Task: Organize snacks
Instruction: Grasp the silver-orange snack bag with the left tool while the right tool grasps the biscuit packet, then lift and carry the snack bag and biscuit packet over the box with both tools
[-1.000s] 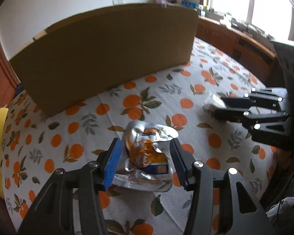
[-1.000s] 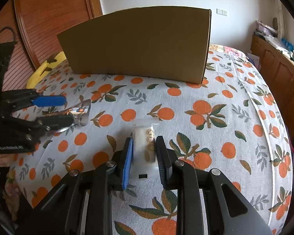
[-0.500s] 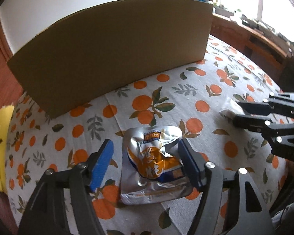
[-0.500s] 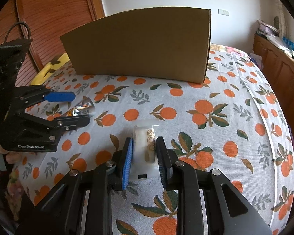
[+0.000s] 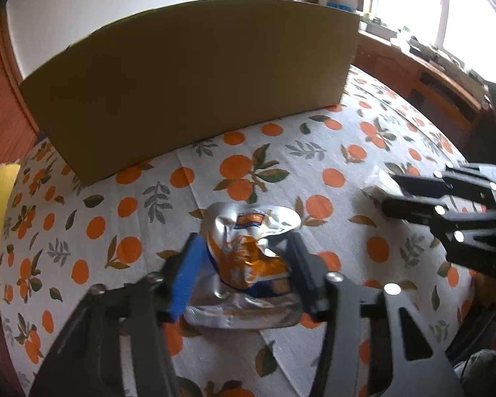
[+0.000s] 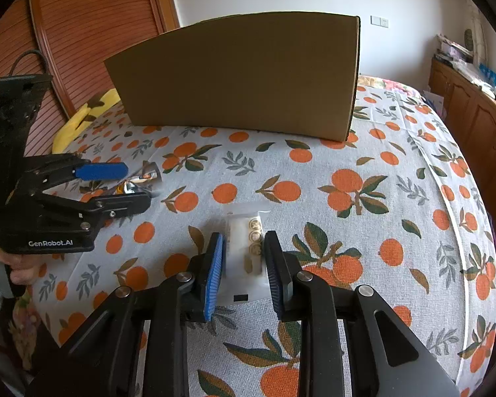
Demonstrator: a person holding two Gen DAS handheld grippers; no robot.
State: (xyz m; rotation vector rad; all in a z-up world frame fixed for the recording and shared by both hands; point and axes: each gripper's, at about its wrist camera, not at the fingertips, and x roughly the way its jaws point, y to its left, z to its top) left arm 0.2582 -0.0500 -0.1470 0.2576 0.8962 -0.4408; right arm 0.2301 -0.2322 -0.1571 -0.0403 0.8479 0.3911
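A crumpled silver and orange snack bag (image 5: 248,258) lies on the orange-print tablecloth (image 5: 148,198). My left gripper (image 5: 244,254) straddles it, both pads pressing the bag's sides. In the right wrist view the left gripper (image 6: 135,183) stands at the left with the bag (image 6: 142,180) between its fingers. A clear pack of round biscuits (image 6: 248,251) lies between the pads of my right gripper (image 6: 243,251), which grips it. The right gripper (image 5: 393,192) shows at the right of the left wrist view with the pack's end (image 5: 378,182).
A large brown cardboard box (image 6: 244,76) stands at the back of the table, its plain side facing me (image 5: 188,82). A yellow object (image 6: 82,115) lies at the table's left edge. Wooden cabinets (image 6: 469,99) stand at the right.
My left gripper opened half a second ago and has closed in again on the snack bag. The right gripper has held still on the biscuit pack.
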